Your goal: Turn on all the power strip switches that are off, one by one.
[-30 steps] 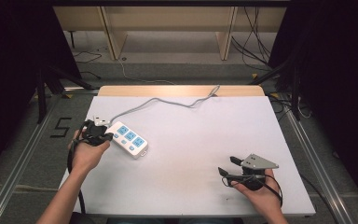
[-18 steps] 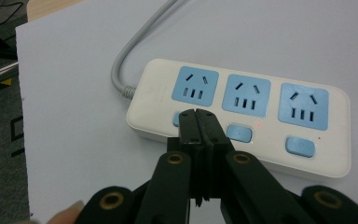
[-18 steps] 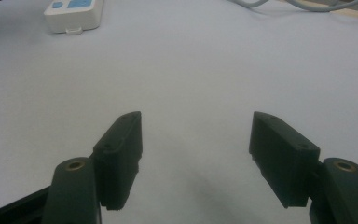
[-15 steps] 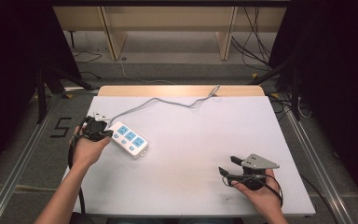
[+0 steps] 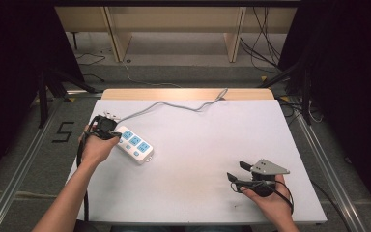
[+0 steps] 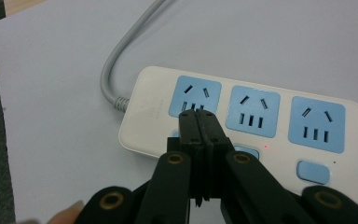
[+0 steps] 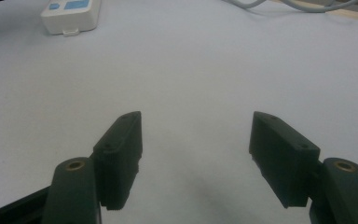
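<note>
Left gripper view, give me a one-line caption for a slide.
Closed left tongs poised over the switch row of a white power strip with three blue sockets, grey cord trailing off.

- It looked like a lab or recording rig, not a home.
- A white-topped bench (image 5: 212, 145) stood between dark curtains (image 5: 14, 72).
- Aluminium rails (image 5: 9, 193) ran along the floor, loose cables (image 5: 265, 48) lay behind, and a number 5 (image 5: 64, 131) was taped down.
</note>
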`<state>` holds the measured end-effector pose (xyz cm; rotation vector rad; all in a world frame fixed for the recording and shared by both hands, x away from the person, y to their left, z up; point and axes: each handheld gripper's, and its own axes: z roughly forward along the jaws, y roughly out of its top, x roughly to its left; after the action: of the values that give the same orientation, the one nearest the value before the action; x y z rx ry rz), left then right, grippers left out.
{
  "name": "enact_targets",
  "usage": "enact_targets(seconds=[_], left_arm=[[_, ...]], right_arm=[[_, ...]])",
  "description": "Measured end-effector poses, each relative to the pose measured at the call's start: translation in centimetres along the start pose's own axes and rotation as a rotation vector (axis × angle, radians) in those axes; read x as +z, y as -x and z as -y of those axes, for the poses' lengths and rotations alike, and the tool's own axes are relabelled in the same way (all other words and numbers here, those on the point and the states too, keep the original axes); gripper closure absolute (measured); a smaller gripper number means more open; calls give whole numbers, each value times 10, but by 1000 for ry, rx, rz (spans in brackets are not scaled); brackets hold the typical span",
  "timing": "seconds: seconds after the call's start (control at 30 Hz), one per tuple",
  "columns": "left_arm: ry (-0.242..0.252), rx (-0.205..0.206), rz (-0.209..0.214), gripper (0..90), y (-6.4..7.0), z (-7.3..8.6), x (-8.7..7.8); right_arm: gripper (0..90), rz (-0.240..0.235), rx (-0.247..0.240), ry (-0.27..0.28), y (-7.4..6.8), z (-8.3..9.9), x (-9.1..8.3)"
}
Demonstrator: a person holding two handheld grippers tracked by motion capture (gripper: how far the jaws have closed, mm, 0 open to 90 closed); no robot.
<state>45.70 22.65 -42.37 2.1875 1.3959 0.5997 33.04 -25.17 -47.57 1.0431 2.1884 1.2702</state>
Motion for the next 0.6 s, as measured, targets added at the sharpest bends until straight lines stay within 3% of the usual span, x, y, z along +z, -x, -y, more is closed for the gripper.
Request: enact_targets(seconds=[0.6], left_arm=[[-60, -2, 18, 898, -6, -12, 5]], right_arm=[[356, 2, 6, 6, 2, 0, 0]])
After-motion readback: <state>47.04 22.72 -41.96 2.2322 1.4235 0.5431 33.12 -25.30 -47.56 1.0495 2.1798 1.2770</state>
